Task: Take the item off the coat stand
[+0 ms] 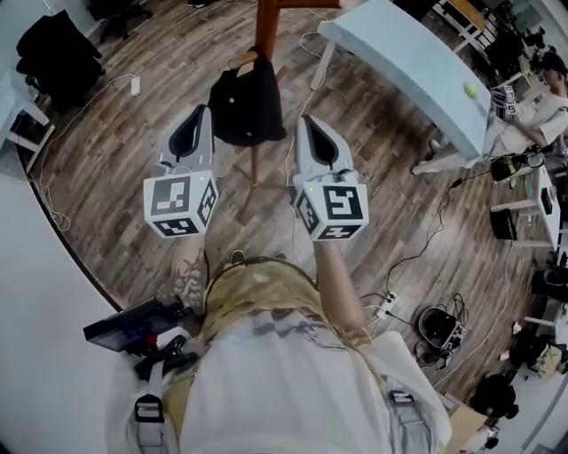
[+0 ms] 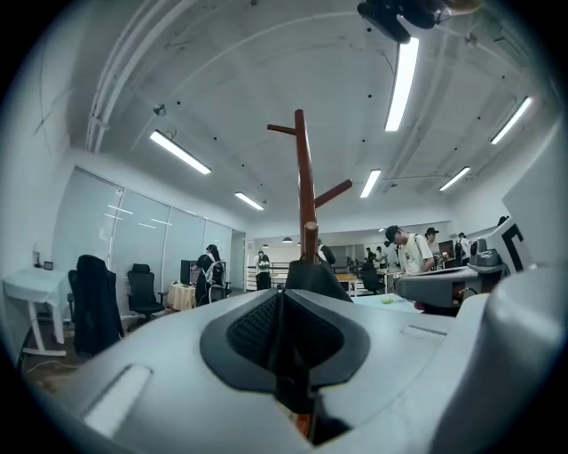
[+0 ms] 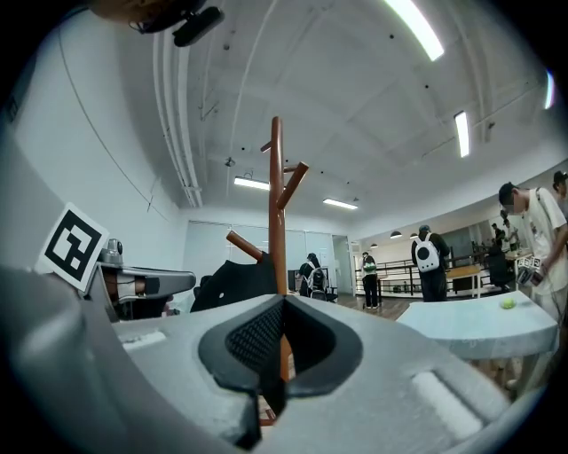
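Observation:
A brown wooden coat stand (image 1: 265,27) rises in front of me. A black cloth item (image 1: 247,105) hangs from one of its pegs. My left gripper (image 1: 190,135) hovers just left of the item, shut and empty. My right gripper (image 1: 321,142) is held just right of it, also shut with nothing in it. In the left gripper view the shut jaws (image 2: 280,300) point at the item (image 2: 312,275) and the stand's pole (image 2: 304,177). From the right gripper (image 3: 282,306) the item (image 3: 232,280) hangs left of the pole (image 3: 277,195). Neither gripper touches it.
A light-blue table (image 1: 417,62) with a small green ball (image 1: 470,90) stands to the right. Cables and a power strip (image 1: 386,307) lie on the wooden floor. A dark chair (image 1: 58,49) stands at far left. Several people (image 3: 428,262) stand in the background.

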`<action>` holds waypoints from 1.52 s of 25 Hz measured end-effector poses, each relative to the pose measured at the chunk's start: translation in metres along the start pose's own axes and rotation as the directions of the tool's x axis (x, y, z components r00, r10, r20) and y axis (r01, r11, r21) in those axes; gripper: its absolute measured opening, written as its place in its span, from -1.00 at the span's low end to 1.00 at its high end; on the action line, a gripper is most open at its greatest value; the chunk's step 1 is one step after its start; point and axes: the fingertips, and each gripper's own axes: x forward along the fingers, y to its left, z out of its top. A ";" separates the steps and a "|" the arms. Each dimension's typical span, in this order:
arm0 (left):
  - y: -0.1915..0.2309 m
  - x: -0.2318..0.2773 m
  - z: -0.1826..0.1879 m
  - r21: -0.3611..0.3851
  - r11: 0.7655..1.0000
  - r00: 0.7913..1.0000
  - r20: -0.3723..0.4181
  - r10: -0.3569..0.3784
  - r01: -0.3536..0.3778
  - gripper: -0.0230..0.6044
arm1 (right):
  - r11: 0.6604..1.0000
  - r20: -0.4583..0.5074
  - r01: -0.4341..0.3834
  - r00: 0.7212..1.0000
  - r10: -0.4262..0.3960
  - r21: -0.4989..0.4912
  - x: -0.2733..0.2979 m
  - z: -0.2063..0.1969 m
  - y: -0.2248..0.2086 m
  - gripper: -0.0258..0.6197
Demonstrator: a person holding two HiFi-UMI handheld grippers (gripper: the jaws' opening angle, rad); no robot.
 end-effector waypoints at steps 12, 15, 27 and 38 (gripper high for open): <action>-0.009 0.042 -0.021 -0.035 0.987 0.985 -0.073 -0.156 0.154 -0.56 | 1.000 0.006 0.013 1.000 -0.013 -0.004 0.015 -0.001 -0.023 -0.92; -0.018 0.038 -0.011 0.006 0.984 0.982 -0.066 -0.175 0.175 -0.89 | 1.000 0.008 0.019 1.000 -0.019 -0.001 0.015 0.002 -0.027 -0.92; -0.018 0.000 0.044 0.068 0.987 0.988 0.044 -0.149 0.146 -0.90 | 1.000 0.012 0.023 1.000 -0.023 0.018 0.008 0.004 -0.033 -0.92; 0.031 -0.043 0.065 0.070 0.998 0.999 0.043 -0.008 0.005 -0.91 | 0.999 0.026 0.011 1.000 -0.012 0.039 0.018 0.006 -0.017 -0.92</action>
